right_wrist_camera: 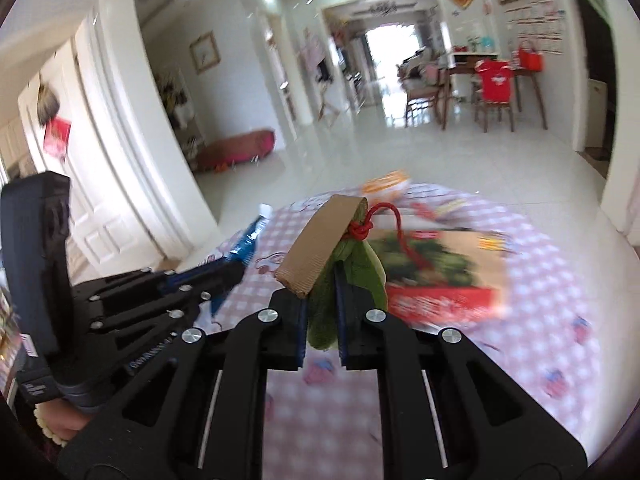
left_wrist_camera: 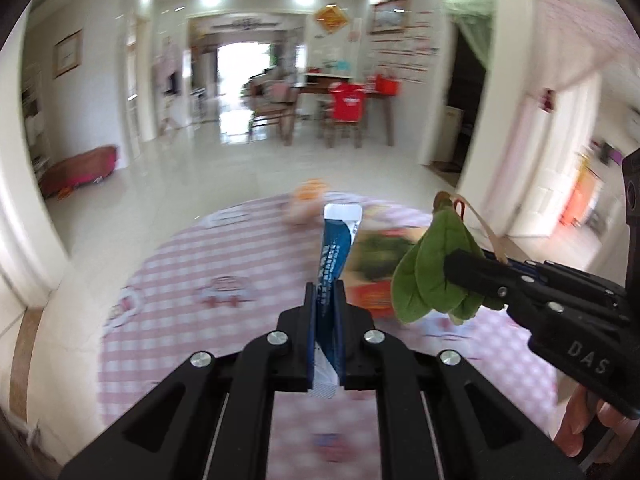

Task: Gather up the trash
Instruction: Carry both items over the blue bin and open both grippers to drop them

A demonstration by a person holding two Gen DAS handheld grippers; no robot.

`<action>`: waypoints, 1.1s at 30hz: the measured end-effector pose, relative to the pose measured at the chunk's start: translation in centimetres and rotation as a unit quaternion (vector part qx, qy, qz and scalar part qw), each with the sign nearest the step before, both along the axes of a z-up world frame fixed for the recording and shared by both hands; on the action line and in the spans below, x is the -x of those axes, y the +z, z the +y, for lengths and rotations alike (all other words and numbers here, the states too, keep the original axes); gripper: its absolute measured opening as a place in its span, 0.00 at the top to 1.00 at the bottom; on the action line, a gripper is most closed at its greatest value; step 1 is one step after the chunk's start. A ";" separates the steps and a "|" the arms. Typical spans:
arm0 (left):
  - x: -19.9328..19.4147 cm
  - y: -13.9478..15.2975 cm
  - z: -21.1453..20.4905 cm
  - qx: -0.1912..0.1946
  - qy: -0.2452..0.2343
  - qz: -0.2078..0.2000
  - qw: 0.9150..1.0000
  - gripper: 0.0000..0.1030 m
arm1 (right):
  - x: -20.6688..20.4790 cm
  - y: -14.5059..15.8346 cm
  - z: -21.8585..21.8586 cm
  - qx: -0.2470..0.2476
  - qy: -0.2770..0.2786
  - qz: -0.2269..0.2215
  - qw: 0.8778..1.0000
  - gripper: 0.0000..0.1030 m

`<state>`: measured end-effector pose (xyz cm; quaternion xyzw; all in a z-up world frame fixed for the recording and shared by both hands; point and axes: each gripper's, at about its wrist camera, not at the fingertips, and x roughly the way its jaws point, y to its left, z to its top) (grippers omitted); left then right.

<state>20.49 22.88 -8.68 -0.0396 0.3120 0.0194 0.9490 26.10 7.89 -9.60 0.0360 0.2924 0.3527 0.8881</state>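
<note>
A bright tiled hallway runs back to a dining table [left_wrist_camera: 344,92] with chairs, one draped in a red shirt [left_wrist_camera: 347,103], while a round table under a pink checked cloth [left_wrist_camera: 172,280] fills the foreground, blurred by motion. You hold both tools raised above that cloth. Your left gripper [left_wrist_camera: 325,300] is clamped narrow on a blue and white sachet [left_wrist_camera: 335,248], which stands upright between the fingers with its white sealed end on top; in the right wrist view the same sachet [right_wrist_camera: 244,242] pokes out from the left tool toward the table's near edge. Your right gripper [right_wrist_camera: 322,300] is closed around a green leaf-shaped piece [right_wrist_camera: 320,320] tied with a red cord [right_wrist_camera: 374,224] and a tan ribbon loop [right_wrist_camera: 320,248], which folds over the left finger. From the left wrist view the leaf [left_wrist_camera: 432,276] hangs off the tip of the right tool, just beside the sachet. Below them on the cloth lies a flat printed carton [right_wrist_camera: 440,280], red and green, and farther back an orange and white packet [left_wrist_camera: 306,200], too blurred to read.
</note>
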 end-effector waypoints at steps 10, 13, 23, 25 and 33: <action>-0.5 -0.4 -18.1 -0.029 -0.157 0.014 0.987 0.92 | 4.7 -0.6 -18.2 -0.050 -0.121 -0.005 0.991 0.89; -0.9 -1.8 -23.5 -0.037 -0.203 0.032 0.978 0.92 | 5.8 -2.0 -23.4 -0.058 -0.167 0.001 0.984 0.89; -2.5 -9.3 -37.6 -0.063 -0.317 0.114 0.939 0.92 | 8.6 -8.9 -36.8 -0.063 -0.322 0.044 0.944 0.89; -2.9 -10.9 -39.7 -0.068 -0.328 0.130 0.933 0.92 | 8.8 -9.9 -38.5 -0.064 -0.343 0.053 0.936 0.89; -4.5 -14.3 -44.7 -0.070 -0.354 0.157 0.919 0.86 | 10.0 -12.8 -43.2 -0.079 -0.403 0.067 0.909 0.88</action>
